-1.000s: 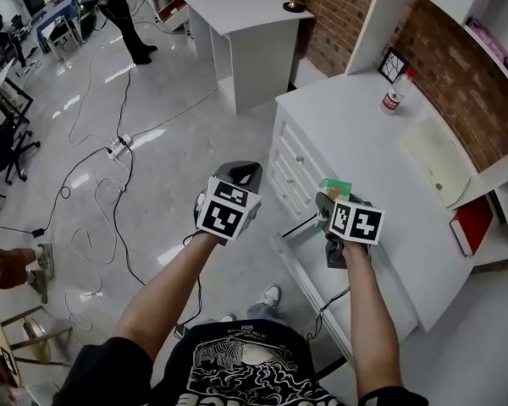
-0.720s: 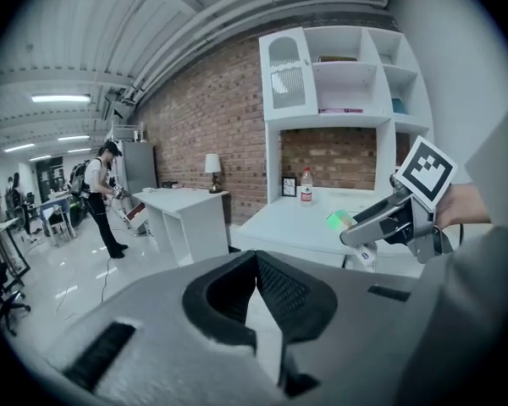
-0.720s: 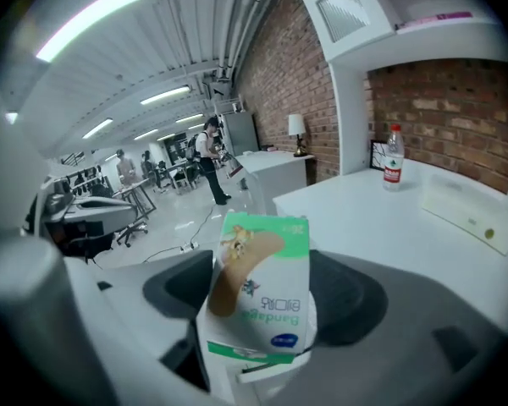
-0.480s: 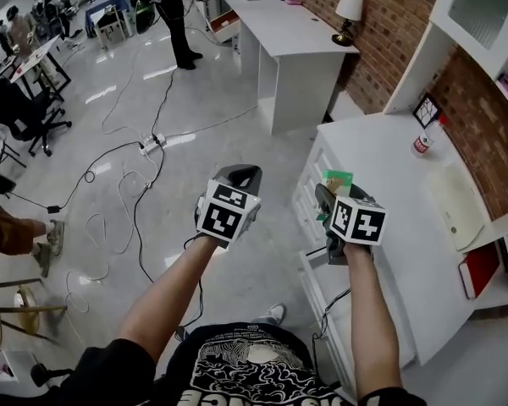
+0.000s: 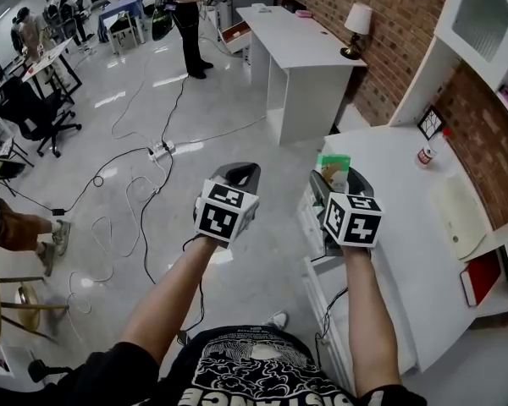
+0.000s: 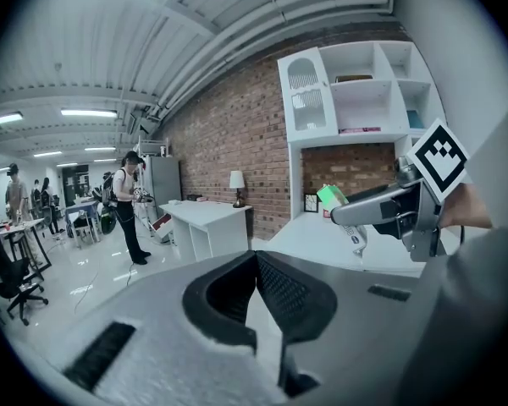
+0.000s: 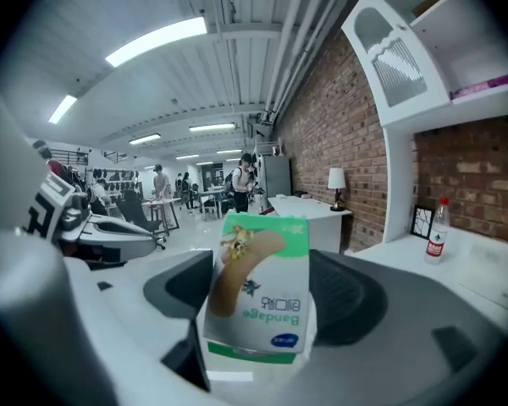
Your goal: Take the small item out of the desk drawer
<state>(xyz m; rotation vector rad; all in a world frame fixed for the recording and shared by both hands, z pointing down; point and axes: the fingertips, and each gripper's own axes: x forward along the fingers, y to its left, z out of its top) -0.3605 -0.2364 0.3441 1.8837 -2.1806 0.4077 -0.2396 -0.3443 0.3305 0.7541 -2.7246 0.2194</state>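
A small green-and-white bandage box point(image 7: 258, 290) stands upright between the jaws of my right gripper point(image 7: 261, 301), which is shut on it. In the head view that right gripper point(image 5: 333, 178) holds the box point(image 5: 334, 167) in the air over the left edge of the white desk point(image 5: 389, 184), above the open drawer point(image 5: 316, 271). My left gripper point(image 5: 237, 174) hangs to the left over the floor. Its jaws meet at the tips in the left gripper view point(image 6: 256, 259), with nothing between them.
On the desk stand a bottle point(image 5: 426, 154), a small framed picture point(image 5: 430, 123) and a cream board point(image 5: 457, 214); a red book point(image 5: 483, 276) lies on a lower shelf. Cables point(image 5: 135, 184) trail on the floor. Another white desk point(image 5: 305, 49) with a lamp point(image 5: 356, 28) stands further back, with people beyond.
The right gripper has risen with the box, away from the drawer. The head view has tilted up toward the room. The left gripper has barely moved.
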